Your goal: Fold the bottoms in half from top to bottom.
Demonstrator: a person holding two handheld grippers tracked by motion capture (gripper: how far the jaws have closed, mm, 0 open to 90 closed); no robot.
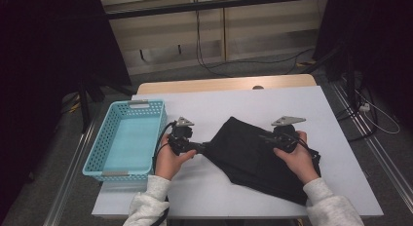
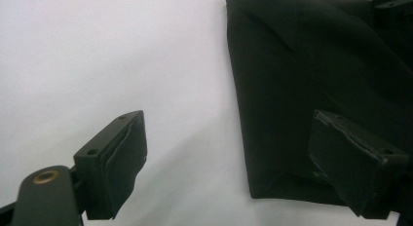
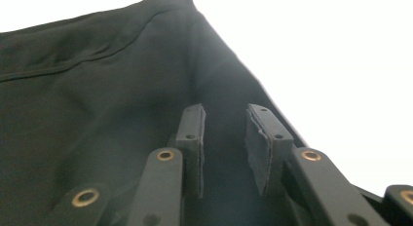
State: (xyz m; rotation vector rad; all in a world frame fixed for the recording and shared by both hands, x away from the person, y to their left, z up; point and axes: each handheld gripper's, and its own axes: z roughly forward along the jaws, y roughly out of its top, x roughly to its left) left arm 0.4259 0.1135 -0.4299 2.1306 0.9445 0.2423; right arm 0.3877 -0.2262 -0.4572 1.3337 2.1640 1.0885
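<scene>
A black garment [image 1: 243, 150] lies spread flat on the white table [image 1: 253, 102], right of centre. My left gripper [image 1: 205, 147] points right at the garment's left corner. In the left gripper view its jaws stand wide open [image 2: 229, 123]: one finger [image 2: 114, 165] is over bare table, the other finger [image 2: 353, 160] over the black cloth [image 2: 302, 80], whose edge runs between them. My right gripper [image 1: 263, 137] points left over the middle of the garment. In the right gripper view its pads [image 3: 226, 138] stand a narrow gap apart just above the cloth [image 3: 87, 104], with nothing pinched.
A light blue plastic basket [image 1: 160, 131] with nothing in it sits at the table's left edge, close beside my left hand. Bare white tabletop lies behind and in front of the garment. Dark curtains and floor cables surround the table.
</scene>
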